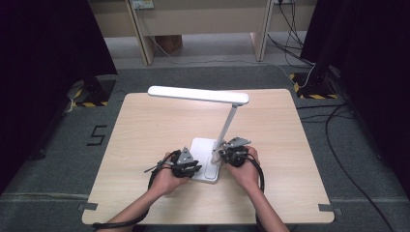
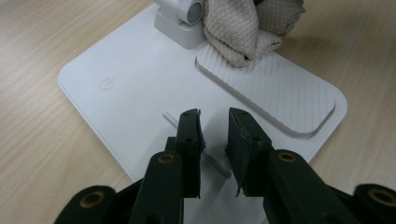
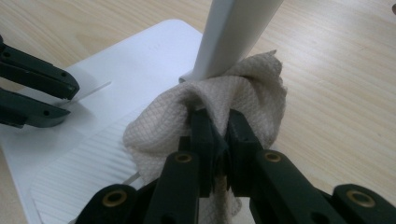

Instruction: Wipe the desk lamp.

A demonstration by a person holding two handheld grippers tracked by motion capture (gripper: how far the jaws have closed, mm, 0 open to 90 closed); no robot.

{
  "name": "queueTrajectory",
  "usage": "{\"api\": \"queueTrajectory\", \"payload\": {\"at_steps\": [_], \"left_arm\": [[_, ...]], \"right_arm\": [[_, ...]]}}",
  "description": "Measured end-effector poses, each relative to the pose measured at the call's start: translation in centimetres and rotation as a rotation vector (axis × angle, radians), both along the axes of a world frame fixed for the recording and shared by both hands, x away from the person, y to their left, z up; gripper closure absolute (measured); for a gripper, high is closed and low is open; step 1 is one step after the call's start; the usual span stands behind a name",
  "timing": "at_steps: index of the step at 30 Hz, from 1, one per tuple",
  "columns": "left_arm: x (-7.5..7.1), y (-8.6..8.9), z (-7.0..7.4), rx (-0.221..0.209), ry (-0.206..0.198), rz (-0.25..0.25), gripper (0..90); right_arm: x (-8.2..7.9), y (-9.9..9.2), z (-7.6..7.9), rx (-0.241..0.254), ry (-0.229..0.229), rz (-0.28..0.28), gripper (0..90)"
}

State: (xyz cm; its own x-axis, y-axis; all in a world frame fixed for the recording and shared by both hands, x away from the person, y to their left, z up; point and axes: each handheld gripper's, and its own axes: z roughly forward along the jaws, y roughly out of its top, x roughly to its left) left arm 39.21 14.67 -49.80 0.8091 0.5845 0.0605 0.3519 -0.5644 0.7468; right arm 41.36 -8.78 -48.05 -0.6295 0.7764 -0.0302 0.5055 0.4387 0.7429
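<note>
Pinched between the right gripper (image 3: 217, 123) jaws, a soft beige cloth (image 3: 243, 93) bunches against the desk lamp (image 1: 212, 126) stem just ahead; limp and light, best gripped by its folds. Left gripper (image 2: 214, 122) hangs slightly spread, empty, over the lamp base (image 2: 135, 88).

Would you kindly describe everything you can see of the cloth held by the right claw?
The cloth is a beige, waffle-textured rag, bunched into a loose wad with folds and a frayed corner sticking up. The right claw is shut on it, its black jaws pinching the fabric. The wad presses against the foot of the white lamp stem, by the hinge, and hangs over the ribbed pad of the lamp base. It looks soft and dry, with no visible stains.
</note>
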Motion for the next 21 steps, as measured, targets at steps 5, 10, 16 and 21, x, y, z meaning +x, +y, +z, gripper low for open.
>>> {"api": "queueTrajectory", "payload": {"at_steps": [5,10,16,21], "left_arm": [[0.0,0.1,-0.1,-0.013,0.005,0.007,73.3],[0.0,0.2,-0.2,-0.021,0.004,0.012,73.3],[0.0,0.2,-0.1,-0.021,0.004,0.011,72.7],[0.3,0.5,0.1,-0.014,0.021,0.030,65.5]], "right_arm": [[-0.4,-0.6,1.1,0.004,-0.016,0.002,83.6],[-0.4,-0.7,1.2,0.009,-0.011,0.003,83.7],[-0.6,-0.8,1.1,0.016,-0.015,-0.001,83.7],[-1.2,-0.5,1.4,0.013,-0.015,0.001,83.6]]}}
